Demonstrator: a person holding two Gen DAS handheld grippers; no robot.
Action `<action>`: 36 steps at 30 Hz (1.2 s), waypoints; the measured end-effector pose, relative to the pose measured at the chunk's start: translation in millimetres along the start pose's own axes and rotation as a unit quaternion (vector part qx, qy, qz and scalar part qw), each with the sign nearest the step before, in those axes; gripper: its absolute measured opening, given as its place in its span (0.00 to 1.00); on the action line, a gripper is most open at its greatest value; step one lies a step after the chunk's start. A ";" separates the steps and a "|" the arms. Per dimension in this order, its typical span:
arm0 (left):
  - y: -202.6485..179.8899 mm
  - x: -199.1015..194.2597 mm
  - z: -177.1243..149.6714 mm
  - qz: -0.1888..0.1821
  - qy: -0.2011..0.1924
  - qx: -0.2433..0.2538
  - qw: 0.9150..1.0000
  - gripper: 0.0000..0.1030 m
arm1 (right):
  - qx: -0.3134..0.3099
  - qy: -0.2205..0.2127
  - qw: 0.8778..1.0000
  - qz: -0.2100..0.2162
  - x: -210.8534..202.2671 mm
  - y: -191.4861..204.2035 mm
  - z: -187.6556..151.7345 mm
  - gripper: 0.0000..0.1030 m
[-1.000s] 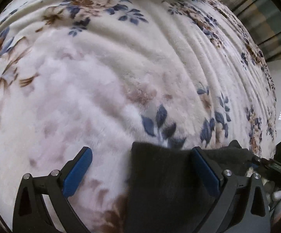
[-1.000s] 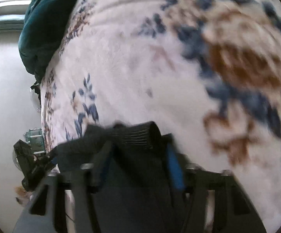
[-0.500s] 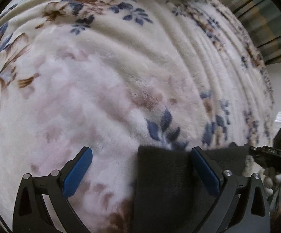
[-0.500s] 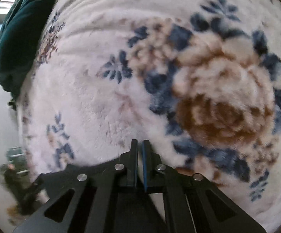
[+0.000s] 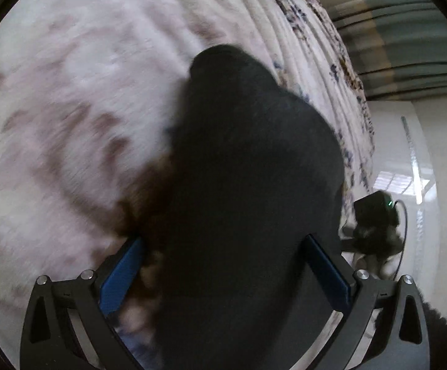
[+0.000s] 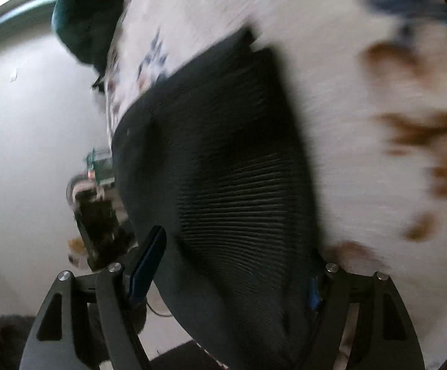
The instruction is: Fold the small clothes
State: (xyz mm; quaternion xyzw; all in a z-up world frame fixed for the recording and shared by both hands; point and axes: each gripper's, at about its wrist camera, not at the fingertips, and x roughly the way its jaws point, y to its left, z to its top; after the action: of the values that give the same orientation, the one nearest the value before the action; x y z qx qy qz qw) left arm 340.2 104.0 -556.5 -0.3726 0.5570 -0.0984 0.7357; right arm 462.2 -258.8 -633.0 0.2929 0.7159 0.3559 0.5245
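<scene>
A dark ribbed sock [image 5: 248, 160] lies on a white floral plush blanket [image 5: 78, 117]. In the left wrist view it stretches from between my fingers up the middle of the frame. My left gripper [image 5: 223, 265] is open, its blue pads wide apart on either side of the sock. In the right wrist view the same sock [image 6: 223, 160] shows its ribbed cuff. My right gripper [image 6: 235, 262] is open too, straddling the sock. Both views are blurred by motion.
A dark teal cloth [image 6: 87, 12] lies at the blanket's far edge. The blanket [image 6: 362, 160] ends near the sock; beyond it are pale floor, a striped curtain [image 5: 408, 46] and the other gripper's body [image 5: 374, 222].
Both grippers have pulled back, so much more of the sock shows. The right gripper was shut half a second ago and is now open.
</scene>
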 end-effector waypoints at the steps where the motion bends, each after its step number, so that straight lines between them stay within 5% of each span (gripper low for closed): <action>1: -2.9 1.0 4.1 -0.012 -0.002 -0.001 1.000 1.00 | -0.004 0.007 1.000 0.004 6.9 2.8 1.4 0.76; 4: -13.8 4.0 12.5 -0.049 -0.012 -0.001 0.999 1.00 | -0.014 0.010 1.000 0.017 21.3 10.5 2.3 0.76; 5: -16.1 4.0 13.8 -0.058 -0.013 -0.003 0.998 0.90 | -0.015 0.005 1.000 0.018 21.7 12.1 1.4 0.73; 6: -18.2 2.8 16.3 -0.059 -0.012 -0.007 0.998 0.76 | -0.016 -0.005 1.000 0.008 20.3 13.7 -0.6 0.51; 7: -18.2 2.4 19.7 -0.054 -0.008 -0.013 0.998 0.43 | -0.016 -0.015 1.000 -0.002 17.2 13.4 -4.0 0.39; 10: -22.2 -7.7 27.3 -0.063 0.003 -0.020 0.998 0.31 | -0.013 -0.043 0.999 0.013 4.1 18.3 -13.0 0.29; 16: -56.2 -13.8 50.7 -0.069 0.031 0.009 0.997 0.29 | -0.024 -0.075 0.997 -0.008 -21.1 43.8 -19.5 0.26; 20: -84.9 -9.2 93.2 -0.075 0.039 0.039 0.996 0.29 | -0.015 -0.113 0.993 -0.008 -57.6 59.8 7.5 0.26; 30: -163.6 66.8 274.6 -0.070 0.032 0.121 0.990 0.29 | 0.000 -0.224 0.974 -0.028 -151.6 77.4 154.7 0.26; 36: -187.4 153.2 354.9 0.015 0.078 0.160 0.984 0.32 | 0.035 -0.246 0.964 -0.090 -177.4 53.5 231.4 0.29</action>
State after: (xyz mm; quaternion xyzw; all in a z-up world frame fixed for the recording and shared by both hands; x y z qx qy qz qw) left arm 762.9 42.1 -511.4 -0.2326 0.5952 -0.2041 0.7416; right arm 736.1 -321.9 -538.6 0.3237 0.6000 0.1989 0.7040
